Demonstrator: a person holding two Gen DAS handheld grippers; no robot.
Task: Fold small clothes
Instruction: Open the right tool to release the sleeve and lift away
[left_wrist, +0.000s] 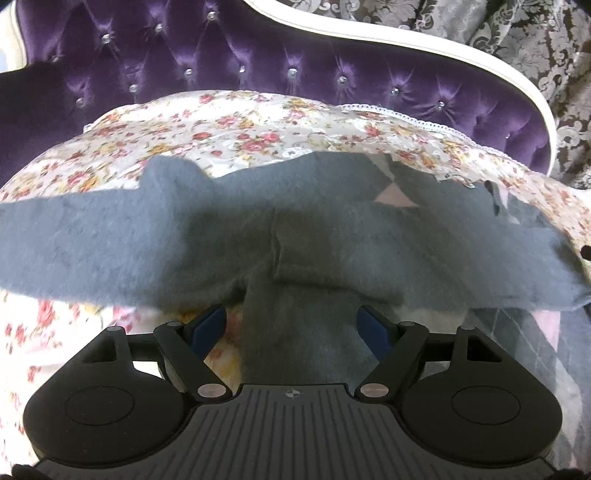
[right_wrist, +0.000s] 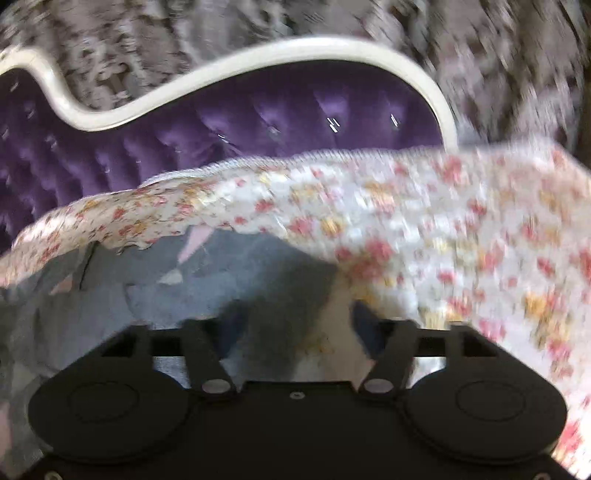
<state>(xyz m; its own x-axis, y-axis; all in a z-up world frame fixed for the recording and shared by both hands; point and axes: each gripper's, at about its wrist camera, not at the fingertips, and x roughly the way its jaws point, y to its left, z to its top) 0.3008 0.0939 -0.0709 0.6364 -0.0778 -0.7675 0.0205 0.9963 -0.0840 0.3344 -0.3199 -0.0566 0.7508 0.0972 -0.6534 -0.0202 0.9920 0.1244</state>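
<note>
Purple tufted upholstery with a white curved frame is seen behind a flower-printed quilt, on which a grey garment is spread wide, its two sides reaching out left and right. Pale pink patches are visible near its far edge. The left gripper is held just over the near part of the cloth, its blue pads standing well apart, with a strip of grey fabric running between them but not pinched. In the blurred right wrist view the right gripper is likewise seen with its fingers spread; a dark fold of the grey garment lies between them, and no grip on it can be made out. A fold appears to have been laid down and let go. Next, a fresh edge or sleeve would probably need to be picked up and carried across the middle, with the cloth kept flat.
</note>
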